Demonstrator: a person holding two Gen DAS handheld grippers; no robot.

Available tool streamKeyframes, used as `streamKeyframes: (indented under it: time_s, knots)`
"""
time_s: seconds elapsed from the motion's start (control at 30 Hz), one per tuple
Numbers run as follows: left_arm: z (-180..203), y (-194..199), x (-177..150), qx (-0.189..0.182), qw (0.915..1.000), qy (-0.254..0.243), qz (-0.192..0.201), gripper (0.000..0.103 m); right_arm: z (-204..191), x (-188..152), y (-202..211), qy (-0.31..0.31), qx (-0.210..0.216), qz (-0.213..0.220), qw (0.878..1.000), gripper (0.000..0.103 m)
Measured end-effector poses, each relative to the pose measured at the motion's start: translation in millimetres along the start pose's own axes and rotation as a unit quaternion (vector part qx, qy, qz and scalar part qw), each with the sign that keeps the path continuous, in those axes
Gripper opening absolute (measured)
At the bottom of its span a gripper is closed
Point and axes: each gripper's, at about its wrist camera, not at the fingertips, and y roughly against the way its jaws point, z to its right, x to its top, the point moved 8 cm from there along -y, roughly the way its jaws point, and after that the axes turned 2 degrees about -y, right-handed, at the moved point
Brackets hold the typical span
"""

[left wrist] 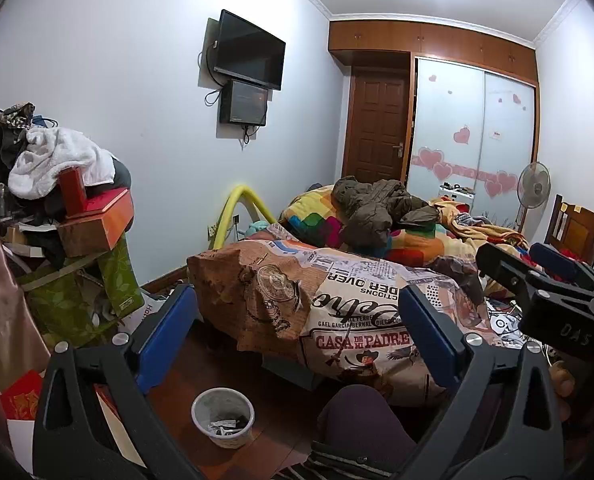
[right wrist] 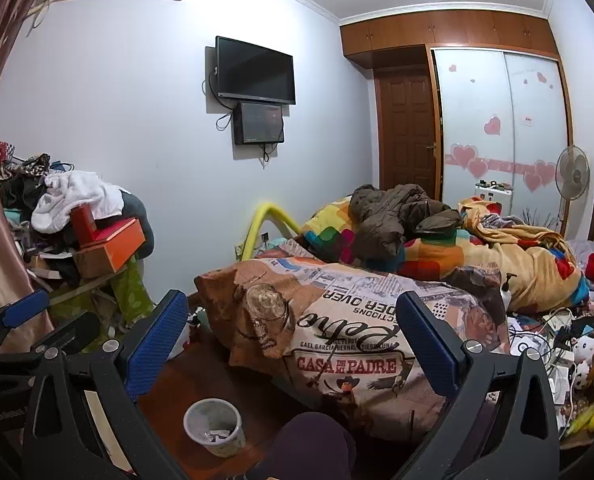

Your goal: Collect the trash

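Going from the left, a heap of clothes, towels and boxes [left wrist: 85, 216] is stacked against the wall, and on the wooden floor [left wrist: 185, 364] in front of it stands the small pale wastebasket [left wrist: 223, 416], upright and open, just beside the corner of the bed. Inside it lie a few crumpled scraps of paper or wrappers, low against the bottom; most of the bin is still unfilled. The left tool [left wrist: 297, 340] hangs spread wide above the floor, nothing between its blue pads, aimed at the bed's printed quilt [left wrist: 349, 320]. The right tool [right wrist: 293, 344] is likewise fully spread and carries nothing; it looks over the same quilt and bin [right wrist: 215, 426]. A dark rounded shape at the bottom, probably the person's knee [right wrist: 309, 440], sits near the basket. To my reading, the step in hand is a search for the next piece of rubbish, with neither tool committed to a target. Further right, the bed's far side holds a clutter of cables, papers, soft toys and bottles [right wrist: 553, 344], where trash most likely lies, though no single piece can be told apart. The next move calls for picking one item there, closing on it lightly, then carrying it back left to the bin.
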Motion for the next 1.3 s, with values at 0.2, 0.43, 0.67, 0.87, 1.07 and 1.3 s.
streamKeyframes:
  time_s: [0.2,0.43,0.67,0.87,1.07,1.3]
  knots:
    - [0.1,-0.5,-0.3,0.0,1.0,-0.002,-0.003,0.102,0.0,1.6,-1.0,0.001,0.001,-0.001,1.0,0.103]
    - [2.5,-3.1,-0.9,0.0,1.0,-0.005,-0.004,0.102,3.1,4.4,-1.5,-0.002,-0.003,-0.003,1.0,0.103]
    - [3.5,-4.2,-0.9,-0.003,1.0,-0.005,-0.004,0.102,4.4,4.8,-1.7,0.0,-0.005,-0.002,1.0,0.103]
    - [2.7,-4.5,-0.8,-0.004,1.0,-0.005,-0.002,0.102,5.9,5.4,-2.1,0.0,-0.009,-0.002,1.0,0.103]
    - [2.0,-3.5,0.4,-0.003,1.0,-0.003,0.003,0.102,6.4,5.1,-1.6,-0.002,-0.011,-0.002,1.0,0.103]
    - [2.3,-3.5,2.2,-0.003,1.0,0.001,0.004,0.102,6.8,4.7,-1.8,-0.002,-0.011,-0.002,1.0,0.103]
